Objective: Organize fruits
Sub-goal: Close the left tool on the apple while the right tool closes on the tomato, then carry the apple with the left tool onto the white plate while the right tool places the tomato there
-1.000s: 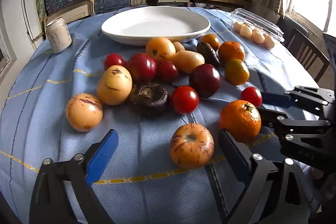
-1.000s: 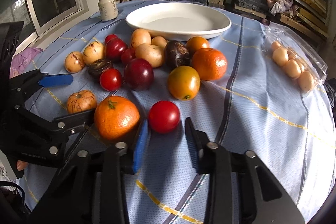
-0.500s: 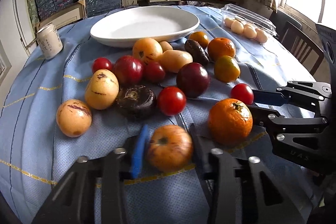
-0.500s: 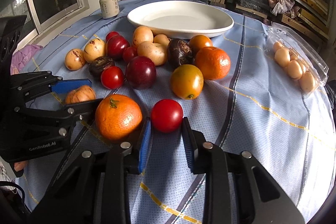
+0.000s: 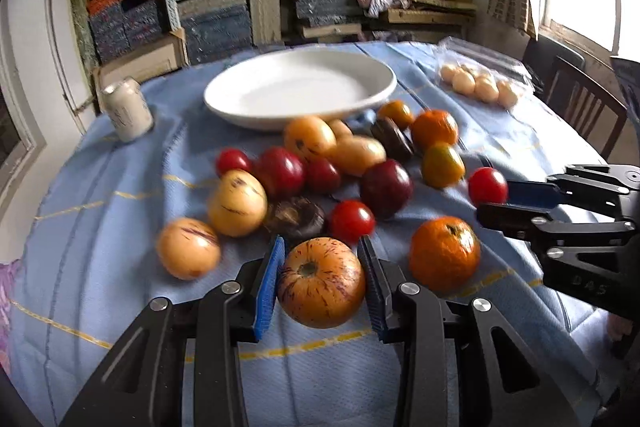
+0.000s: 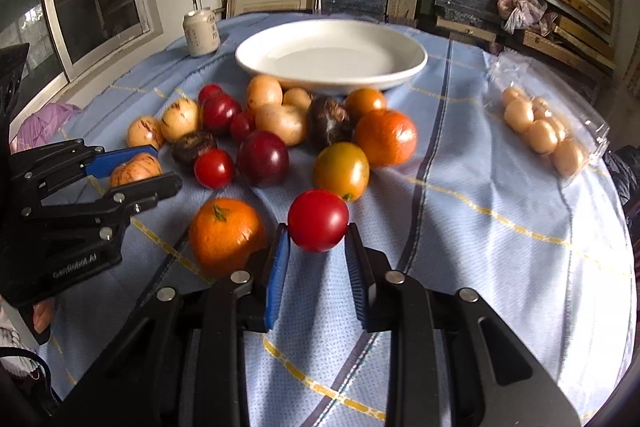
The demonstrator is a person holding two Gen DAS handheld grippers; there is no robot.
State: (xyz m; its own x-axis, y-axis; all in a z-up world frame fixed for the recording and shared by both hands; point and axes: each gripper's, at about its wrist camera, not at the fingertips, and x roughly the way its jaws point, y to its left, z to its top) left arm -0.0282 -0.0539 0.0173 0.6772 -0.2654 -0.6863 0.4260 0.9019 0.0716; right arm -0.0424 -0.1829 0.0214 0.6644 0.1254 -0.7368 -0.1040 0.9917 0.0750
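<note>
My left gripper is shut on a round orange-yellow fruit with purple streaks, one blue pad on each side. The same gripper and striped fruit show at the left of the right wrist view. My right gripper is shut on a red tomato, which also shows at the right of the left wrist view as the tomato. An orange lies between the two grippers. Several more fruits lie in a cluster in front of an empty white plate.
A pale can stands at the far left of the blue cloth. A clear pack of eggs lies at the far right, with a dark chair beyond the table edge. Stacked shelves fill the back wall.
My left gripper went from wide open to closed around the striped fruit. The right jaws drew in onto the red tomato. Both views have tipped slightly upward.
</note>
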